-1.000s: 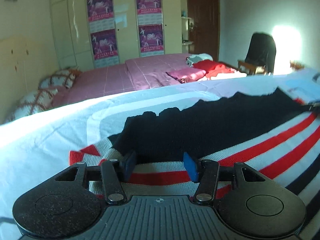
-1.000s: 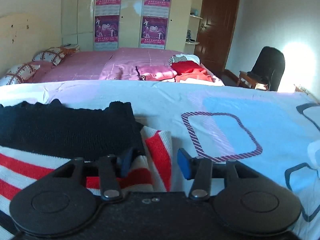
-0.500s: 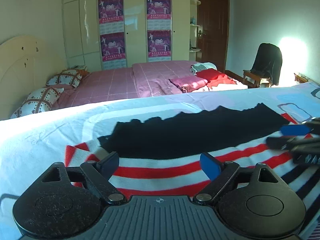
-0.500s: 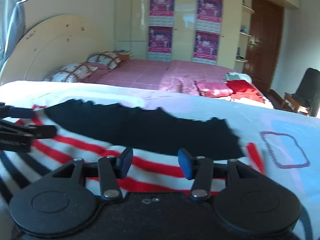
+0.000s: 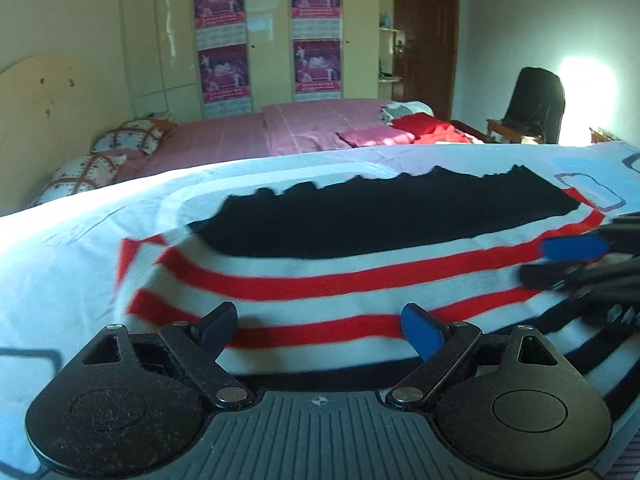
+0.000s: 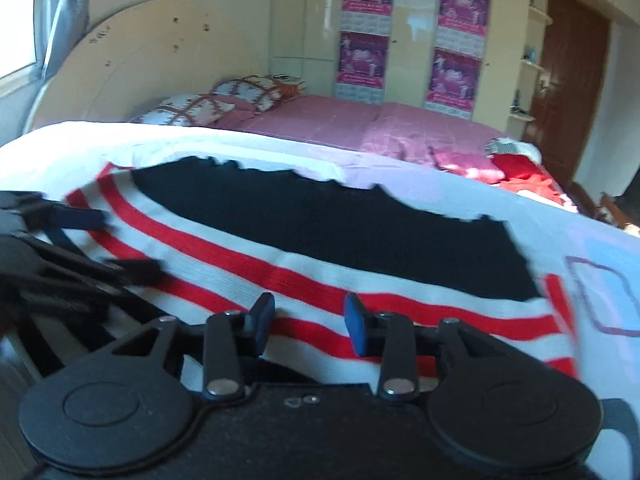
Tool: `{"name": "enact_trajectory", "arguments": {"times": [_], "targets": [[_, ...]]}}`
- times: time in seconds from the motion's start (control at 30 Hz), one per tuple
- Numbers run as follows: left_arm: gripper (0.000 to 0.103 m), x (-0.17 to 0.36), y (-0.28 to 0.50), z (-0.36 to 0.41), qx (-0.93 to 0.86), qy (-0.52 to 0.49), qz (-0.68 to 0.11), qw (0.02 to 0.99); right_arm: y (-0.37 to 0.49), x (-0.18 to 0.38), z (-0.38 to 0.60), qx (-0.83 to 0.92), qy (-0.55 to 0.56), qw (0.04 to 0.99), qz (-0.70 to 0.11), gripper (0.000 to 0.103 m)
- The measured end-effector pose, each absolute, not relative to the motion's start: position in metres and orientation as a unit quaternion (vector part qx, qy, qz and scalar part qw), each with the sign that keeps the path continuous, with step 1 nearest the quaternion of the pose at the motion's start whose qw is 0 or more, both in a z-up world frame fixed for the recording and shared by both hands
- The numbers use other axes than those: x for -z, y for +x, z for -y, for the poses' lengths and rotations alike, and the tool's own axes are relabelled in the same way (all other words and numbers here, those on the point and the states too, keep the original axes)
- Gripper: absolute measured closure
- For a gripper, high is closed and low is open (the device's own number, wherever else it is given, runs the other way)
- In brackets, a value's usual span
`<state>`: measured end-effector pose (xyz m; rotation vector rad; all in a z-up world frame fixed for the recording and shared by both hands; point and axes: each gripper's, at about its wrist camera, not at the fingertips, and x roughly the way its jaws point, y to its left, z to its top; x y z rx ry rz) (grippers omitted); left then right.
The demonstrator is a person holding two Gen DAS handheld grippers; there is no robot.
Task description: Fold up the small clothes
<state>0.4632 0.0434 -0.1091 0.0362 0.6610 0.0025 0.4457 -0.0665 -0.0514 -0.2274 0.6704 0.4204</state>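
The sweater (image 5: 340,280), knitted in red and white stripes with a black band along its far edge, lies flat on the near bed (image 5: 60,260), its long axis running side to side across both views. The left tool (image 5: 320,328) hovers over the near stripes with its jaws spread wide and nothing between them. The right tool (image 6: 308,322) hangs over the same stripes further right; its jaws are closing, roughly a third open, and no cloth sits between the pads. Each tool shows at the edge of the other's view, so they are close together near the middle. The sweater lies ahead of and under both tools, each nearer its own end, which suits a fold across the long axis
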Motion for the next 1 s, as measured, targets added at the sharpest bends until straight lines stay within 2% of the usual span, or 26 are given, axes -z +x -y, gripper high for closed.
{"name": "enact_trajectory", "arguments": {"times": [0.23,0.37,0.4,0.57,0.77,1.0], "targets": [[0.014,0.11,0.438,-0.088,-0.022,0.003,-0.318,0.948,0.434,0.052,0.149,-0.121,-0.069,0.935,-0.327,0.052],[0.014,0.105,0.435,-0.085,-0.027,0.006,-0.323,0.946,0.423,0.054,0.169,-0.082,-0.044,0.938,-0.334,0.054],[0.014,0.099,0.431,-0.082,-0.032,0.003,-0.317,0.948,0.418,0.049,0.166,-0.083,-0.044,0.939,-0.332,0.057],[0.014,0.085,0.407,-0.053,0.006,-0.016,-0.292,0.956,0.383,0.033,0.119,-0.167,-0.047,0.939,-0.298,0.061],[0.014,0.099,0.404,-0.029,0.013,-0.012,-0.318,0.948,0.368,0.039,0.059,-0.222,-0.075,0.925,-0.298,0.058],[0.014,0.109,0.383,-0.038,-0.009,-0.001,-0.32,0.948,0.355,0.055,0.064,-0.206,-0.101,0.923,-0.308,0.058]]}}
